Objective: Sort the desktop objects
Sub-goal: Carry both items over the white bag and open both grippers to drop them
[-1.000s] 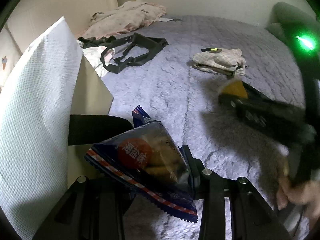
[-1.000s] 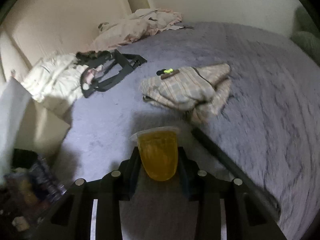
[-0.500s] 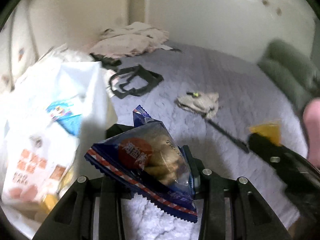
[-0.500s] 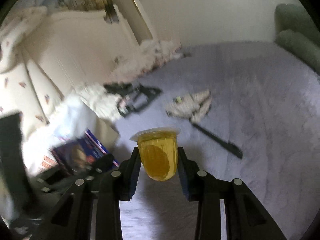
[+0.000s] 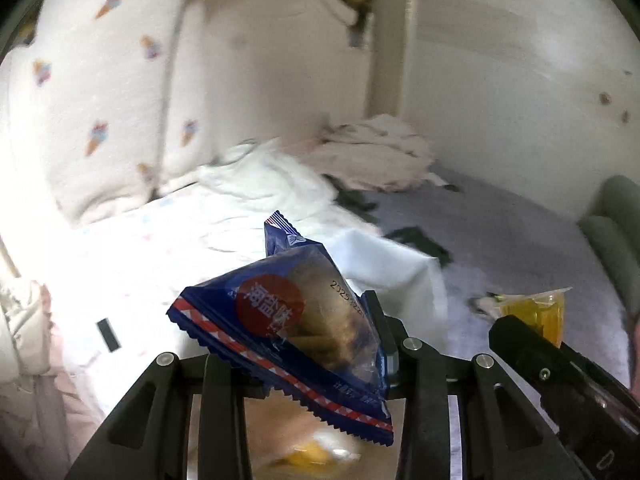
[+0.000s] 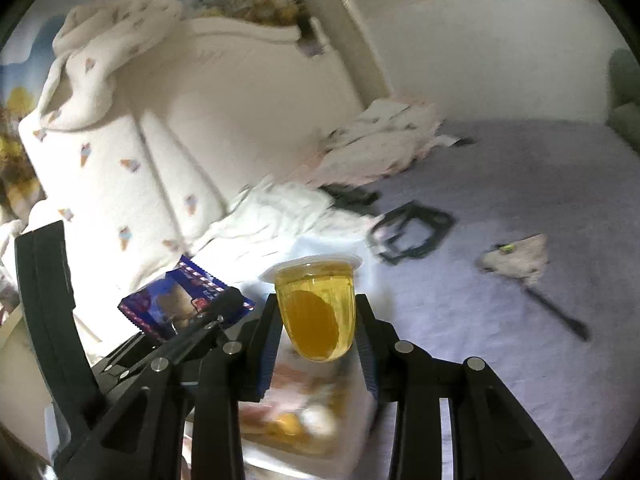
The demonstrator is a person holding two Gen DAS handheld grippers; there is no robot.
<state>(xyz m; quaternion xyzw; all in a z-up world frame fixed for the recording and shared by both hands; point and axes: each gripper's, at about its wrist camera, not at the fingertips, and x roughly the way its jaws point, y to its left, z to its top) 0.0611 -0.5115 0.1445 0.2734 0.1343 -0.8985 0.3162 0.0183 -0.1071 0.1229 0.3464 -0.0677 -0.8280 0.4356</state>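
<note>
Beside the jelly cup — blue snack packet, white bag beneath.

Dim, motion-blurred bg, glare at left (fisheye-dark corners).

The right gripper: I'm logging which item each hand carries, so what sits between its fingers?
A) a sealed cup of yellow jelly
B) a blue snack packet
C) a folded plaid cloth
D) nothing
A: the right gripper clamps the yellow jelly cup from both sides.

Ahead of the claw, a lilac bedspread, a cream padded headboard and pale walls.
</note>
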